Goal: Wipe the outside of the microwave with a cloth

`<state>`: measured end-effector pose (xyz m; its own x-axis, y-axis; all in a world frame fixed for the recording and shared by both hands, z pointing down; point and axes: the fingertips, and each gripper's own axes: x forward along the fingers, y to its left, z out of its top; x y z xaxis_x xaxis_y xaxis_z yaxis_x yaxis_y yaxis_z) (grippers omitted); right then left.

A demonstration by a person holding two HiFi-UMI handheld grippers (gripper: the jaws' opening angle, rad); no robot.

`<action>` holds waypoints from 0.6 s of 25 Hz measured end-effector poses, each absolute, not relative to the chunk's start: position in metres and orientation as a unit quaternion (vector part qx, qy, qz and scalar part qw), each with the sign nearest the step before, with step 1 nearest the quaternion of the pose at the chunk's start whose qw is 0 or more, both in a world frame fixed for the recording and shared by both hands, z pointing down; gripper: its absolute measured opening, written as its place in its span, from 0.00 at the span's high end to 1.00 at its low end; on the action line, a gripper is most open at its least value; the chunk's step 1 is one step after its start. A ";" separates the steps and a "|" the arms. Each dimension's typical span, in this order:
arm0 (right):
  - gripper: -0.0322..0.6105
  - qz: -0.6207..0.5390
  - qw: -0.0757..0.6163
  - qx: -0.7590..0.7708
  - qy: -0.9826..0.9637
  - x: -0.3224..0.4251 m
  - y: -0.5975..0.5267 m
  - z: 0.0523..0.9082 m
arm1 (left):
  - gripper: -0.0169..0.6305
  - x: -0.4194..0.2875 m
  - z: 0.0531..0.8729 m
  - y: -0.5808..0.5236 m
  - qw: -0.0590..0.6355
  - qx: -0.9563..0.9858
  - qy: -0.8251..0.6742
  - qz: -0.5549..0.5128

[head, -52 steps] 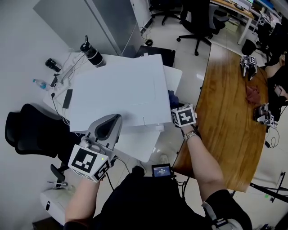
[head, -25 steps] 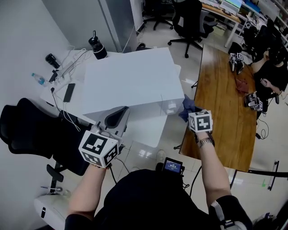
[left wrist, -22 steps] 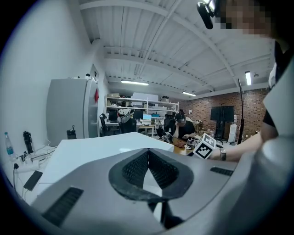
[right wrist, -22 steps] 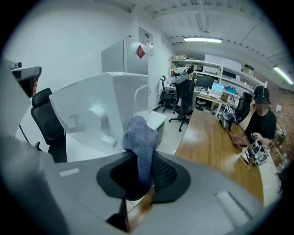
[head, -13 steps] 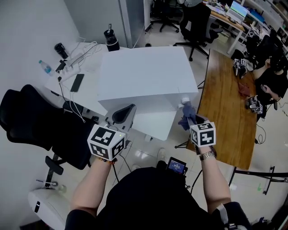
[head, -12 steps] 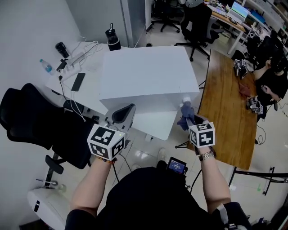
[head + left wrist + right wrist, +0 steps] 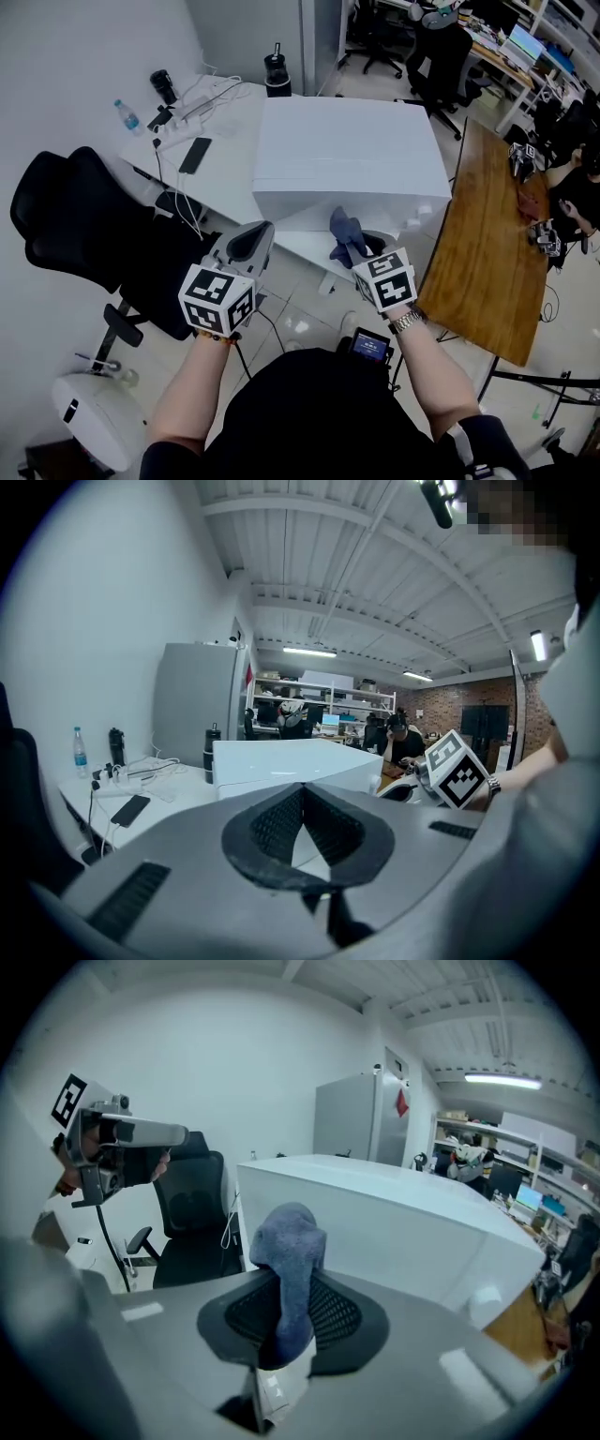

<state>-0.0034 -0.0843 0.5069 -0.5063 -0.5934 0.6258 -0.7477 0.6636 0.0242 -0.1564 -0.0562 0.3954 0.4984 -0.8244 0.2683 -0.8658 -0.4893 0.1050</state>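
Microwave (image 7: 347, 155): white box on the tabletop (image 7: 225, 150), front face toward the person.
Cloth (image 7: 345, 232): blue and bunched, just before the microwave's lower front edge; I cannot tell if it touches.
Right claw (image 7: 364, 251): clamped on the cloth; it has swung from the microwave's right side round to its front.
Left claw (image 7: 262, 231): closed, empty, off the microwave's front left corner.
Meaning: the side pass looks finished; the front face is likely next.

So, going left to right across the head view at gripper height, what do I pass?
black office chair → left gripper → cloth → wooden table
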 end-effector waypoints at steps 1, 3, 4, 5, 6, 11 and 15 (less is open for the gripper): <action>0.84 0.121 0.308 0.381 -0.863 -0.018 -0.083 0.507 | 0.96 -0.166 0.396 -0.053 0.114 0.855 -0.498 0.090; 0.84 0.114 0.308 0.364 -0.872 -0.046 -0.081 0.508 | 0.97 -0.184 0.396 -0.047 0.114 0.848 -0.509 0.088; 0.84 0.110 0.308 0.356 -0.875 -0.059 -0.080 0.508 | 0.97 -0.192 0.396 -0.044 0.114 0.845 -0.515 0.087; 0.84 0.106 0.309 0.349 -0.878 -0.071 -0.080 0.508 | 0.97 -0.201 0.396 -0.041 0.115 0.842 -0.520 0.086; 0.84 0.103 0.309 0.342 -0.881 -0.083 -0.080 0.508 | 0.97 -0.209 0.396 -0.038 0.116 0.839 -0.525 0.085; 0.84 0.078 0.301 0.319 -0.895 -0.136 -0.082 0.509 | 0.97 -0.244 0.398 -0.025 0.116 0.826 -0.545 0.082; 0.84 0.051 0.286 0.316 -0.903 -0.169 -0.090 0.507 | 0.97 -0.268 0.399 -0.019 0.116 0.817 -0.559 0.080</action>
<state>-0.1688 -0.0903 0.5069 -0.6367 -0.5423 0.5482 -0.6007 0.7946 0.0882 -0.2679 -0.0190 0.3990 0.3621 -0.8950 0.2604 -0.9321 -0.3477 0.1011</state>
